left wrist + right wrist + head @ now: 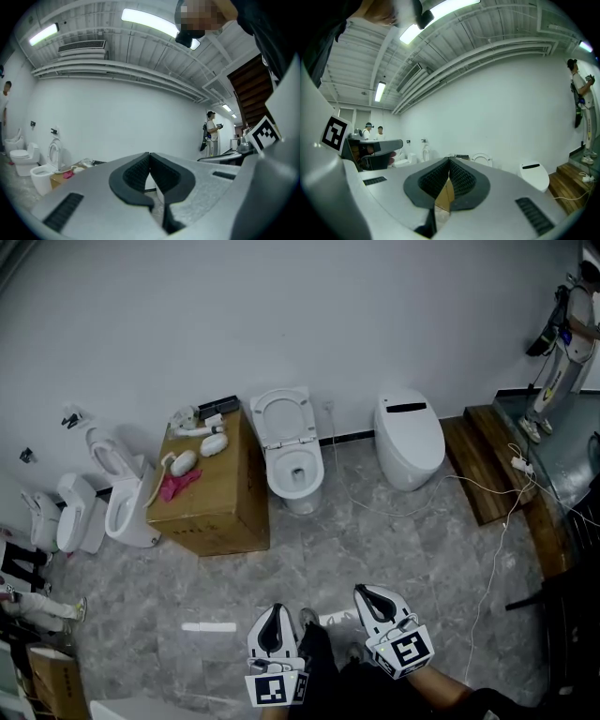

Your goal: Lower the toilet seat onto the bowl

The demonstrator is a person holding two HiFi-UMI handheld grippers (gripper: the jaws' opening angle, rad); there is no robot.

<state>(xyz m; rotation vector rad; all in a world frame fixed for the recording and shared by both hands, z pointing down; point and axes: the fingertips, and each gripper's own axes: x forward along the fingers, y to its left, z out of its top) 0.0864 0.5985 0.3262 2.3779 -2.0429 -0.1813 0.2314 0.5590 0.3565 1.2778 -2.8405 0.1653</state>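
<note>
While the toilet bowl stands far ahead beside a cardboard box with its seat upright, left gripper and right gripper carry closed, empty jaws; a closed-jaw nudge could slam the seat.

White oval plastic toilet seat: raised, about upright, ring facing room, back toward white wall; upper centre of frame. White ceramic toilet bowl: directly below seat in frame, rim uncovered, dark opening inside; just right of brown cardboard box.
</note>
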